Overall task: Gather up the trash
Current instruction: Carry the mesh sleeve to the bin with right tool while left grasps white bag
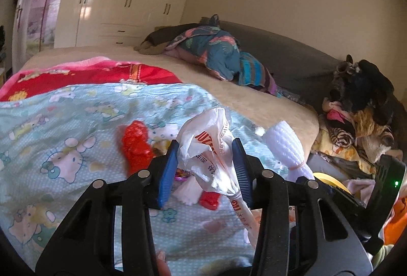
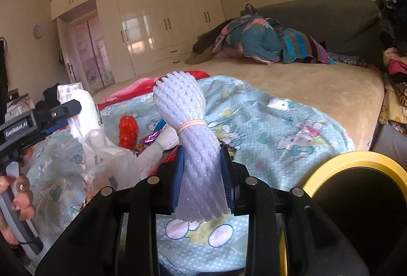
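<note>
My left gripper point(image 1: 204, 149) is shut on a crumpled white plastic bag point(image 1: 206, 138) with orange print, held a little above the bed. My right gripper point(image 2: 202, 151) is shut on a white foam fruit net point(image 2: 188, 123) tied with a rubber band; the net stands upright between the blue pads. The net point(image 1: 285, 146) also shows to the right in the left wrist view. On the light-blue cartoon quilt point(image 1: 63, 123) lie a red wrapper point(image 1: 136, 146), a smaller red piece point(image 1: 209, 199), white scraps and a purple foil wrapper point(image 2: 150, 137).
A bin with a yellow rim point(image 2: 356, 161) and a dark inside stands at the bed's right edge. A person's hand point(image 2: 20, 189) grips the left tool's handle. Folded bedding point(image 1: 218, 55) and a clothes pile point(image 1: 356, 118) lie further back; wardrobes point(image 2: 152, 21) line the far wall.
</note>
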Available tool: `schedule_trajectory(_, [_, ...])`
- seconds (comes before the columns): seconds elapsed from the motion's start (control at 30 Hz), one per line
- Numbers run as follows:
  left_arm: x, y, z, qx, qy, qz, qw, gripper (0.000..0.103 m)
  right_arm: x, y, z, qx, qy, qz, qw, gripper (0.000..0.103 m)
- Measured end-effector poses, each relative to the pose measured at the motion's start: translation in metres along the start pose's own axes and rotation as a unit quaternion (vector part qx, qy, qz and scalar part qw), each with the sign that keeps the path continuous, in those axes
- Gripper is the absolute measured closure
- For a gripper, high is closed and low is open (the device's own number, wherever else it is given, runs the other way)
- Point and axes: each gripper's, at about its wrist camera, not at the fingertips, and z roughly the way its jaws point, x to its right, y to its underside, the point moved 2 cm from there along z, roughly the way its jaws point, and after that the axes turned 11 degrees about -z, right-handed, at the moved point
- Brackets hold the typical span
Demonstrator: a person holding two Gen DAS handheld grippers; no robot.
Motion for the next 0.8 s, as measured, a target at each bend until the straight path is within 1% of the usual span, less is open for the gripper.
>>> schedule_trajectory(0.27, [0.029,0.004,-0.001,-0.003,0.018,0.028,0.9994,0.068,0.02,0.0,-0.019,0.01,0.025,0.02,0.999,0.076])
schedule_trajectory(0.5, [0.047,0.009,0.0,-0.007,0.029,0.042,0.9987,0.068,0.041,0.004,-0.034,0.012,0.049,0.041,0.998,0.076])
schedule_trajectory(0.8, [0.075,0.02,0.005,-0.017,0.043,0.061,0.997,0.068,0.07,0.009,-0.055,0.015,0.092,0.072,0.993,0.076])
